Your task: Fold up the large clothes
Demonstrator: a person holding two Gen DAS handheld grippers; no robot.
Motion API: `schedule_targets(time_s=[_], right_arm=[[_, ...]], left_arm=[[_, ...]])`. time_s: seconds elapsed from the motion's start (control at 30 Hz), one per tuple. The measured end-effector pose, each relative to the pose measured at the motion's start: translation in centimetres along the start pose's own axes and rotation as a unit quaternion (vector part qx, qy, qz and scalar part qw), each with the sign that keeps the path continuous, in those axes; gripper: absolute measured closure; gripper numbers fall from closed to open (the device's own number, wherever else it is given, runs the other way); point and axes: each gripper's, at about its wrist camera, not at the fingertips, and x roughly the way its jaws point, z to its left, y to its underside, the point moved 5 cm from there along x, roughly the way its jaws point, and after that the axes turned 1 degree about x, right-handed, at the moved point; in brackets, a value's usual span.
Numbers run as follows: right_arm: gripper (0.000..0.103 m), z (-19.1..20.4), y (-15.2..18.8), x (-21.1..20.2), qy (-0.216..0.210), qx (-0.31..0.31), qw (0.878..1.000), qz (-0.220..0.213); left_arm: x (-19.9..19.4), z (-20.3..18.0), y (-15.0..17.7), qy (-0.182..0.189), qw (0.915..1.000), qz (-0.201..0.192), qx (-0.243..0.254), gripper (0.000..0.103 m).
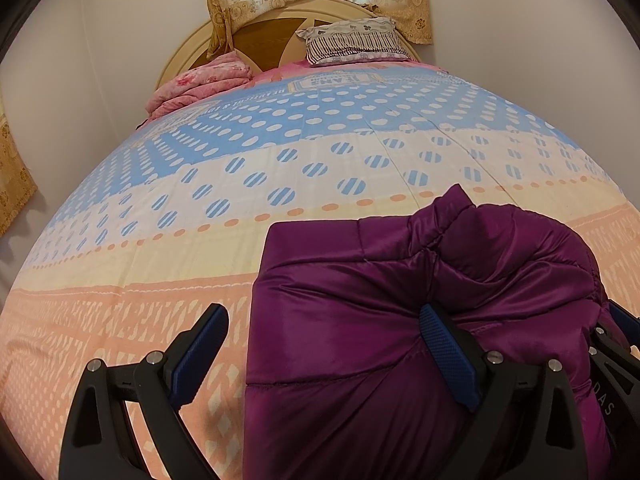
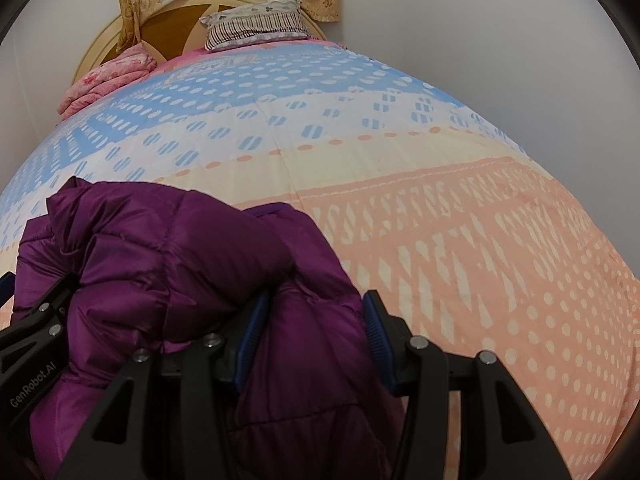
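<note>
The purple jacket lies bunched on the bed, far from the headboard. The left gripper stands wide apart over its edge. The right gripper is clamped on a padded fold. Risk: slippery padding escaping, collapsing the fold. Legible: "GenRobot.AI".
</note>
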Motion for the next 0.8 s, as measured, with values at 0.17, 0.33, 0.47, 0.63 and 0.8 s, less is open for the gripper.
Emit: schedule_targets(time_s=[0.17, 0.33, 0.47, 0.63, 0.8], right_arm=[[0.051, 0.0, 0.0, 0.0, 0.0, 0.0, 1.0, 0.0], [0.051, 0.1, 0.0, 0.0, 0.001, -0.001, 1.0, 0.001], [0.05, -0.2, 0.0, -1.2, -0.013, -0.007, 1.0, 0.013], [0.032, -1.4, 1.2, -7.4, -0.032, 0.004, 0.998, -0.058], [0.032, -1.9, 3.8, -5.8, -0.032, -0.001, 0.998, -0.048]], left_arm=[[0.1, 0.0, 0.0, 0.0, 1.0, 0.0, 0.0, 0.006], [0.1, -0.1, 0.0, 0.002, 1.0, 0.002, 0.001, 0.006], [-2.1, 0.4, 0.2, 0.042, 0.999, 0.015, -0.007, 0.006], [-8.0, 1.3, 2.6, 0.093, 0.9946, -0.028, -0.036, 0.006], [-7.1, 0.6, 5.1, 0.095, 0.9944, -0.024, -0.041, 0.005]])
